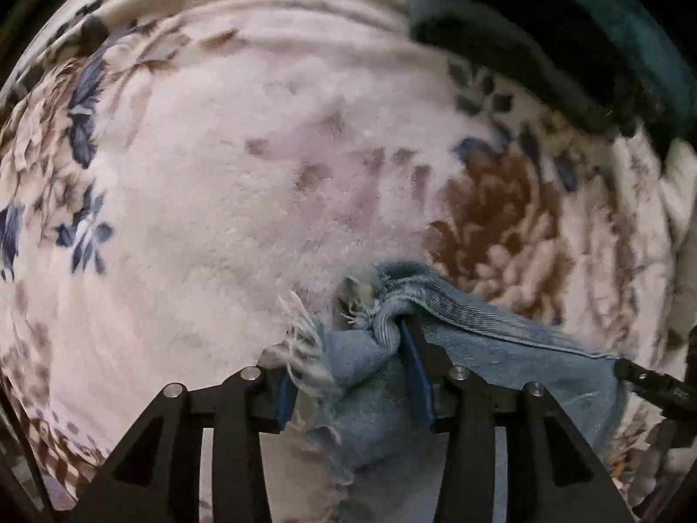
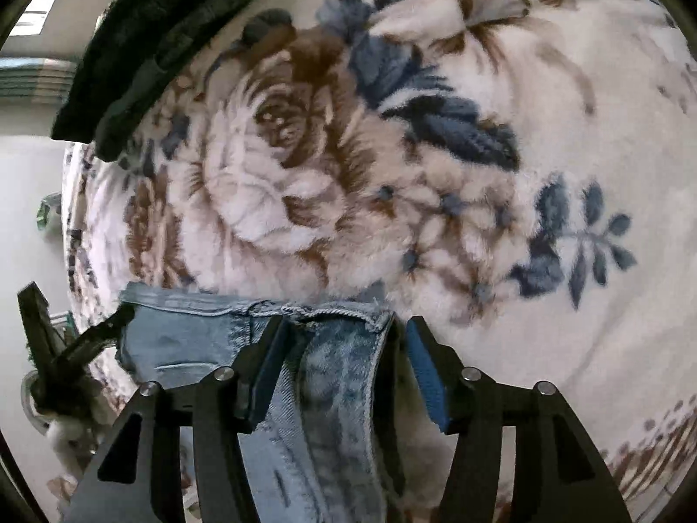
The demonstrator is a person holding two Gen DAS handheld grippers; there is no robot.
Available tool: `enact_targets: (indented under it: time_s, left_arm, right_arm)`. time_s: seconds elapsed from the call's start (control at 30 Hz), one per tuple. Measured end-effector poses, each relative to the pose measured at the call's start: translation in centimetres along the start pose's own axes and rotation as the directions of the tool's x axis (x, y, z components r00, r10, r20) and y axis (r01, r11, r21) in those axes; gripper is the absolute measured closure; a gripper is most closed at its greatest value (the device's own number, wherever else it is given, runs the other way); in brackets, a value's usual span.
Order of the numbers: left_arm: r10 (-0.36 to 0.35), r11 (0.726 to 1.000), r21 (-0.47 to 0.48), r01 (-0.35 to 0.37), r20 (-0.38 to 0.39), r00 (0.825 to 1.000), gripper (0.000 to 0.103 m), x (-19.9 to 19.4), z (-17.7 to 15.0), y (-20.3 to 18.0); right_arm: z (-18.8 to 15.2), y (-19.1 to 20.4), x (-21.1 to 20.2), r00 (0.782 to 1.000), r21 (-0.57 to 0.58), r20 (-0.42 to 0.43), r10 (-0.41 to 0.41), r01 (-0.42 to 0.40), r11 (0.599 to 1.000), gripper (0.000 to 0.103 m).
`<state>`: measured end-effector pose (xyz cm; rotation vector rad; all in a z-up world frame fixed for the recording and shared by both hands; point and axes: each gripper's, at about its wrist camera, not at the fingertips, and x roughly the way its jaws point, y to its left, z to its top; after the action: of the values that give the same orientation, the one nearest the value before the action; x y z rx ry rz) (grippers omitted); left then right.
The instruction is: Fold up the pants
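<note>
- Left wrist view: the left gripper (image 1: 348, 348) has its jaws partly open around a bunched, frayed hem of the light denim pants (image 1: 501, 348), above the floral blanket (image 1: 196, 174). Whether the pads pinch it, I cannot tell.
- Right wrist view: the right gripper (image 2: 344, 361) stands wide apart around the pants' hemmed edge (image 2: 335, 370), apparently unclamped. Denim looks soft, floppy, moderately heavy; thick seamed edges give the surest hold.
</note>
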<state>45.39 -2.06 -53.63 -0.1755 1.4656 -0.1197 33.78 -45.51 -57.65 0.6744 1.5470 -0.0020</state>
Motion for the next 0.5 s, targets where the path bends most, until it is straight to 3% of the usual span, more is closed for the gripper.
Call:
enact_targets:
  time_s: [0.03, 0.13, 0.27, 0.4, 0.5]
  left_arm:
    - [-0.034, 0.999, -0.013, 0.034, 0.014, 0.999, 0.063, -0.9, -0.5, 0.2]
    - [-0.149, 0.986, -0.073, 0.152, 0.034, 0.988, 0.062, -3.1, -2.9, 1.6]
    - [-0.262, 0.954, -0.165, 0.252, -0.039, 0.964, 0.062, -1.8, -6.6, 2.9]
    - [-0.295, 0.952, -0.124, 0.281, -0.115, 0.949, 0.062, 1.6, -8.6, 0.7]
    - [-0.327, 0.943, -0.109, 0.315, -0.108, 0.939, 0.062, 2.0, -8.5, -0.6]
  right_arm:
    - [-0.3, -0.1, -0.5, 1.000, 0.003, -0.004, 0.029, -0.029, 1.000, 0.044]
    - [-1.7, -1.2, -1.7, 0.990, 0.005, -0.011, 0.139, -0.139, 0.990, 0.029]
    - [-4.3, -2.7, -0.8, 0.981, -0.024, -0.064, 0.183, -0.185, 0.982, 0.028]
    - [-6.4, -3.4, 2.4, 0.946, -0.010, -0.142, 0.291, -0.295, 0.955, 0.026]
    - [-7.0, -3.2, 4.1, 0.932, -0.034, -0.155, 0.328, -0.337, 0.941, 0.025]
